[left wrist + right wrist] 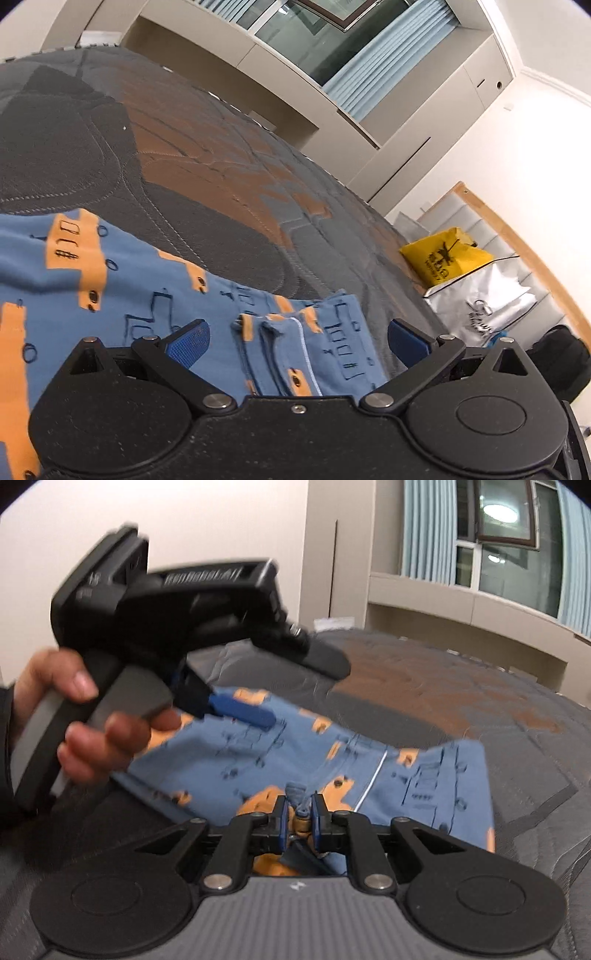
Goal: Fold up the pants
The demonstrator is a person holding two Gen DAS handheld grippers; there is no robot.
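Blue pants [122, 288] with orange patches and dark line drawings lie on a grey and brown quilted bed [192, 173]. My left gripper [297, 341] is open, its blue pads wide apart just above the pants' bunched edge. In the right wrist view the pants [424, 775] are spread ahead, and my right gripper [299, 812] is shut on a pinched fold of the pants. The left gripper [240, 710], held by a hand, hovers over the pants' left part.
A yellow bag [443, 258] and a silver bag [484, 302] stand beside the bed's right edge. A dark bag [557, 358] sits on the floor. Beige cabinets [332, 122] and a curtained window [498, 535] lie beyond the bed.
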